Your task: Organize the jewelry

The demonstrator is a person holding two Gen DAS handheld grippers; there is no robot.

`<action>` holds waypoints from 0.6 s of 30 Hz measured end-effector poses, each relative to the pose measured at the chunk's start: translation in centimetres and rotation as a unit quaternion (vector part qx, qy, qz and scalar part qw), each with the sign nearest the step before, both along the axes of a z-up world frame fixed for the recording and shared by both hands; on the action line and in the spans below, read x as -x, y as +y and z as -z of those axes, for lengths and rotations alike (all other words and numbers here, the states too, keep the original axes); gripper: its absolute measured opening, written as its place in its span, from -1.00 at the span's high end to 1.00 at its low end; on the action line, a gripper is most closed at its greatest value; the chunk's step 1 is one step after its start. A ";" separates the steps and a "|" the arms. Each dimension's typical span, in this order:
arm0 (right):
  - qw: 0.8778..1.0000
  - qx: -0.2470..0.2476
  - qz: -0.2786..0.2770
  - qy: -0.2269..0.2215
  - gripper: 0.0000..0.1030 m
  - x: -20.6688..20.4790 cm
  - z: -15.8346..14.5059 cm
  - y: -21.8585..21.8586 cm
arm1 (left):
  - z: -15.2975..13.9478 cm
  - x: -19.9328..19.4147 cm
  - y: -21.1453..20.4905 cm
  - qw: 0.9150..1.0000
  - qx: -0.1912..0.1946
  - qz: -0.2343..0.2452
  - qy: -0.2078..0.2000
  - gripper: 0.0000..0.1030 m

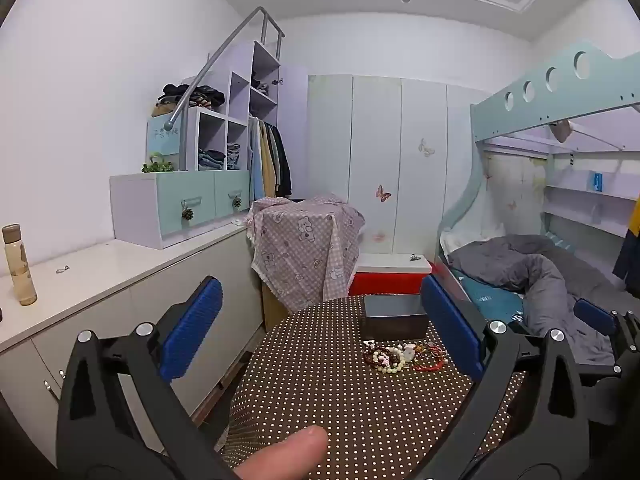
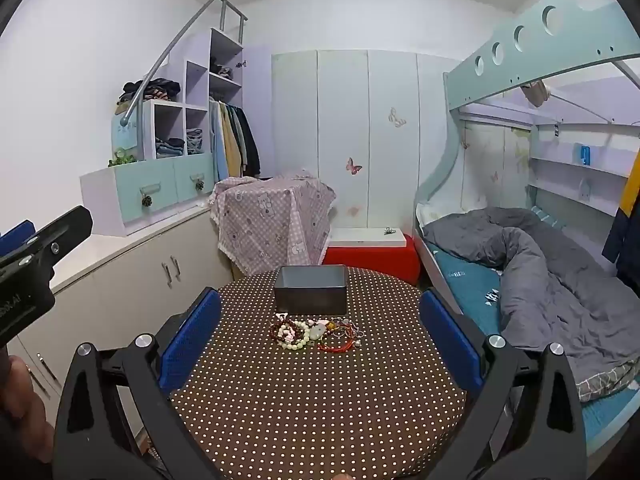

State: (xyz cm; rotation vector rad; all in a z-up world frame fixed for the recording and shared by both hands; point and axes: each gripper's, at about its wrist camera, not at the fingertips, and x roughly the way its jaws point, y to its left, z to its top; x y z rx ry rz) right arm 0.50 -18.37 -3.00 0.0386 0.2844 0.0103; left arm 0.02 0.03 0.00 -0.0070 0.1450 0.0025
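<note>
A heap of bead bracelets and red cord jewelry (image 2: pixel 314 334) lies on the round brown polka-dot table (image 2: pixel 320 408), just in front of a dark open box (image 2: pixel 311 290). In the left wrist view the heap (image 1: pixel 404 356) and the box (image 1: pixel 394 318) sit to the right. My right gripper (image 2: pixel 320 338) is open and empty, held above the table's near side, the heap showing between its blue pads (image 2: pixel 190 340). My left gripper (image 1: pixel 322 328) is open and empty, over the table's left part.
A long white cabinet (image 1: pixel 100 272) with a bottle (image 1: pixel 18 266) runs along the left. A cloth-covered stand (image 2: pixel 272 220) and a red box (image 2: pixel 372 258) stand behind the table. A bunk bed with a grey duvet (image 2: pixel 552 276) is on the right.
</note>
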 end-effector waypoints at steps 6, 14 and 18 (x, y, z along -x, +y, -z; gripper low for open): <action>1.000 0.004 0.001 -0.003 -0.86 0.2 -0.4 0.4 | 0.2 -0.2 0.3 1.000 0.001 0.004 0.002 -0.89; 1.000 0.009 0.000 -0.017 -0.86 0.5 -1.7 0.5 | -0.2 -0.2 -0.1 1.000 -0.009 0.003 -0.012 -0.89; 1.000 0.016 0.002 -0.024 -0.86 0.5 -2.0 0.7 | -0.9 0.4 -0.4 1.000 -0.009 0.001 -0.025 -0.89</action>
